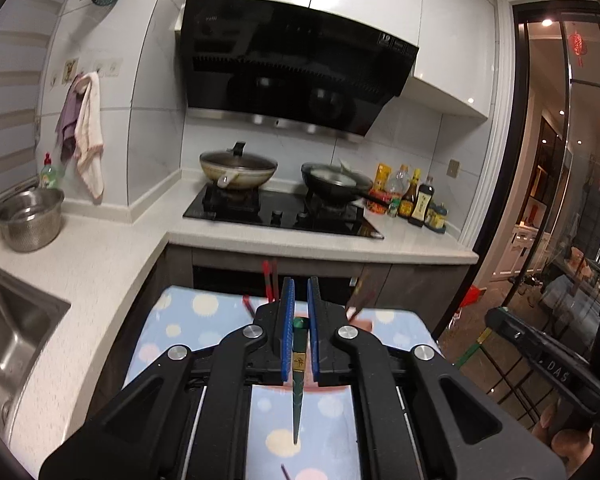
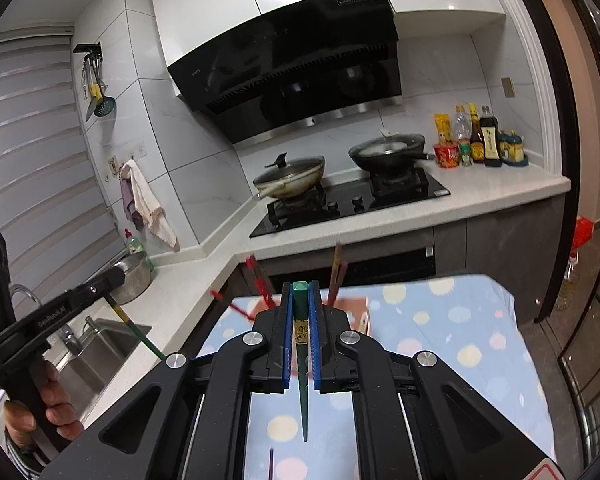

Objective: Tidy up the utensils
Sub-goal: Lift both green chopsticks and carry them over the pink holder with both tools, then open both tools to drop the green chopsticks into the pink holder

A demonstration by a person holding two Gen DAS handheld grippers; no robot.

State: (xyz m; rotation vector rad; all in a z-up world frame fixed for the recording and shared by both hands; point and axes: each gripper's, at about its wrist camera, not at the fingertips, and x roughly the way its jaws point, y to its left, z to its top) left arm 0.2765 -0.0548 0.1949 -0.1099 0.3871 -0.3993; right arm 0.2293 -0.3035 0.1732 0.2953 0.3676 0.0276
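In the left wrist view my left gripper (image 1: 301, 285) is shut on a green chopstick (image 1: 299, 376), which runs back between the blue pads (image 1: 287, 320) with its thin tip toward the camera. In the right wrist view my right gripper (image 2: 300, 286) is likewise shut on a second green chopstick (image 2: 302, 360). Both grippers hang above a table with a blue dotted cloth (image 2: 440, 320). Just beyond the fingertips, red chopsticks (image 2: 260, 284) and brown chopsticks (image 2: 336, 276) stand in a brownish holder (image 2: 358, 306). Each gripper also shows in the other's view: the right gripper (image 1: 496, 318) and the left gripper (image 2: 112, 280).
A dark chopstick (image 2: 271, 460) lies on the cloth near the camera. Behind the table is an L-shaped white counter (image 1: 100, 264) with a sink (image 1: 12, 320), a steel pot (image 1: 30, 218), a stove with a wok (image 1: 238, 170) and a pan (image 1: 336, 184), and bottles (image 1: 416, 200). Glass doors (image 1: 560, 200) stand at the right.
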